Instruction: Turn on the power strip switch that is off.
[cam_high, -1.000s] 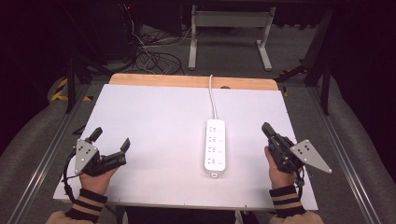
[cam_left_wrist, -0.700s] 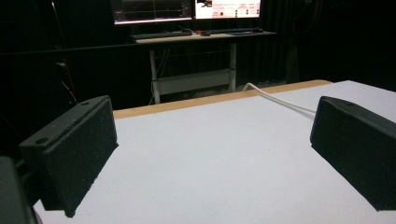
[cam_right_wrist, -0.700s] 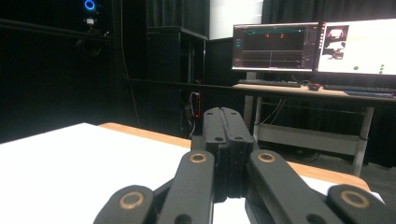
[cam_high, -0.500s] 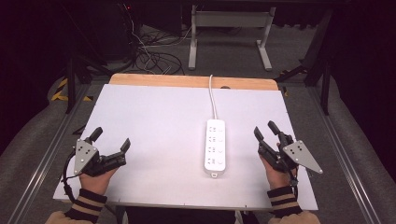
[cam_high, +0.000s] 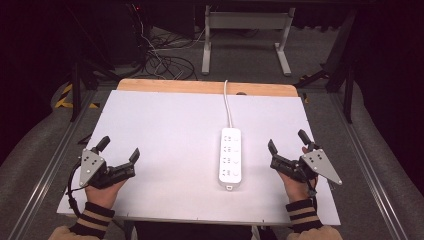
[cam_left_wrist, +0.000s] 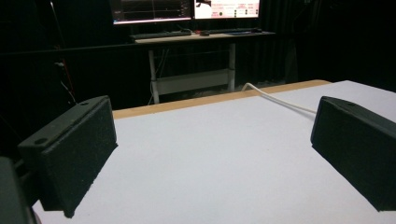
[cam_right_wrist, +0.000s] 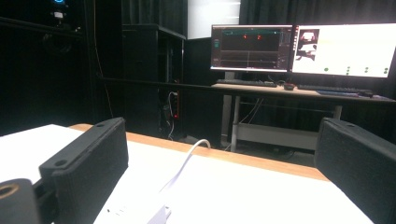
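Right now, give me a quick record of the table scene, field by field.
surface: white table
item: white power strip, lying flat right of centre
cord: cable runs from the strip to the far edge
left gripper: open, near the left front, holding nothing
right gripper: open, just right of the strip, not touching it

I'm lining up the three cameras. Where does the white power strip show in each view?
High view: the power strip lies right of centre on the table, nearer the right gripper.
Left gripper view: I see its cable at upper right, not the body.
Right gripper view: its end sits at bottom centre-left.
Shared landmark: the white cable running to the table's far edge.
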